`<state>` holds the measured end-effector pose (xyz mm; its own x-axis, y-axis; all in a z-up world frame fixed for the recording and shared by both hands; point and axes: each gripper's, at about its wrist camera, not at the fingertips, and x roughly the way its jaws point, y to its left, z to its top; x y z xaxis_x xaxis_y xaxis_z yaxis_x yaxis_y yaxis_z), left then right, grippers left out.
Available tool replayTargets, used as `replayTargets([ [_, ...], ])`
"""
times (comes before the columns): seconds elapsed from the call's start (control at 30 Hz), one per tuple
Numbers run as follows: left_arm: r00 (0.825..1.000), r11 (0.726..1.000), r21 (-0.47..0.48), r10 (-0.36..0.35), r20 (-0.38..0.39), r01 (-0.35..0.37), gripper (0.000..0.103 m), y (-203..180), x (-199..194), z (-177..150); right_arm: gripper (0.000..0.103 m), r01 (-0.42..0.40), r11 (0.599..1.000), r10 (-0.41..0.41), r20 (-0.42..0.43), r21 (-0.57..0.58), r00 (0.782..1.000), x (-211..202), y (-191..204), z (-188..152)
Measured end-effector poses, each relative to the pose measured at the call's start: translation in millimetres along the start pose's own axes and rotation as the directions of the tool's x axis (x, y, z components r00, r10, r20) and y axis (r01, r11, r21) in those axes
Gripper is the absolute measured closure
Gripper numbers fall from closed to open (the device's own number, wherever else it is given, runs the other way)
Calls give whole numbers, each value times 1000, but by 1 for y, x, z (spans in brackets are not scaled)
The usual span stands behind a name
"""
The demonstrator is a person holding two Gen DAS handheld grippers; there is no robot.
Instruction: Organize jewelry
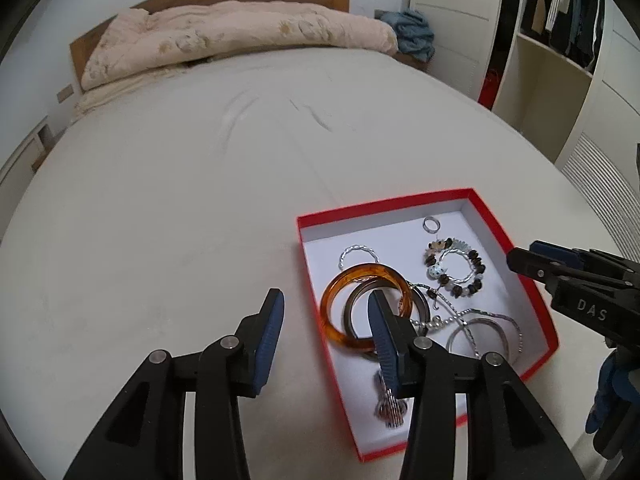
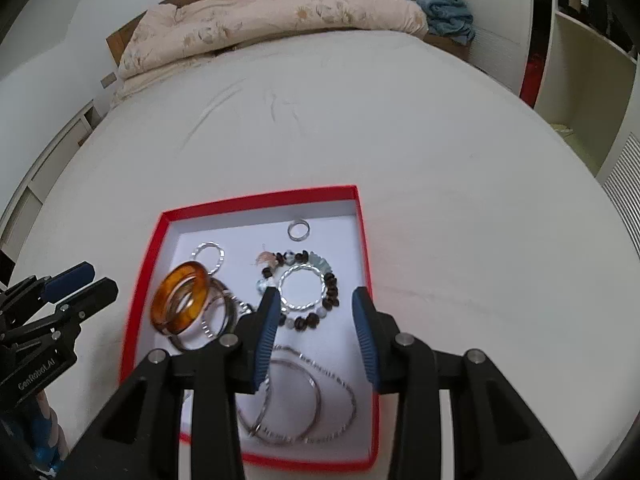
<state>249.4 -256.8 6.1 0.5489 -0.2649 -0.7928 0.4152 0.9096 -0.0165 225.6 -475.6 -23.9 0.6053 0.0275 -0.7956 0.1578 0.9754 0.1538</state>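
A red box (image 1: 532, 296) (image 2: 362, 240) with a white inside lies on the bed. It holds an amber bangle (image 1: 340, 280) (image 2: 180, 300), a dark bangle (image 1: 420, 304), a beaded bracelet (image 1: 476, 276) (image 2: 332, 292), a small silver ring (image 1: 431, 224) (image 2: 299, 229), twisted silver hoops (image 1: 356, 254) (image 2: 210, 254), thin silver bangles (image 2: 296, 400) and a chain. My left gripper (image 1: 326, 320) is open and empty over the box's left edge. My right gripper (image 2: 314, 310) is open and empty above the beaded bracelet.
The white bed sheet (image 1: 200, 200) spreads all around the box. A pink quilt (image 1: 224, 36) lies at the wooden headboard. A blue cloth (image 1: 414, 34) sits beside it. An open wardrobe (image 1: 560, 40) stands at the right.
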Motion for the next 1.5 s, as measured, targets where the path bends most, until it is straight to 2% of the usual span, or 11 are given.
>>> replayTargets([
  [0.17,998,999,-34,-9,56,11,58,7,-42,-9,67,-4,1000,4,37,-4,999,-40,8,-5],
  [0.27,995,999,-26,31,99,-28,56,13,-69,-18,67,-7,1000,8,60,-7,998,-66,15,-10],
  [0.37,993,998,-31,57,102,-54,56,24,-91,-26,58,-10,1000,10,84,-9,996,-88,22,-13],
  [0.5,990,995,-59,90,110,-84,54,42,-127,-40,58,-21,1000,23,116,-16,993,-120,39,-22],
  [0.7,986,984,-132,135,97,-122,40,70,-179,-68,56,-30,997,40,155,-66,987,-162,76,-47],
  [0.87,968,970,-165,201,148,-177,33,87,-226,-95,53,-31,996,47,198,-81,979,-196,100,-73],
  [1.0,944,957,-187,260,201,-223,25,93,-260,-117,49,-6,998,23,242,-70,970,-221,112,-96],
  [1.07,934,953,-193,277,228,-235,20,94,-272,-127,48,2,998,15,250,-68,968,-229,118,-108],
  [1.2,920,949,-201,292,262,-244,17,96,-293,-149,45,10,996,12,246,-88,969,-238,132,-129],
  [1.3,913,947,-203,298,278,-248,14,95,-305,-161,45,12,994,17,253,-112,967,-247,143,-139],
  [1.5,914,949,-215,288,286,-231,13,92,-321,-179,44,14,987,31,283,-157,958,-268,162,-149],
])
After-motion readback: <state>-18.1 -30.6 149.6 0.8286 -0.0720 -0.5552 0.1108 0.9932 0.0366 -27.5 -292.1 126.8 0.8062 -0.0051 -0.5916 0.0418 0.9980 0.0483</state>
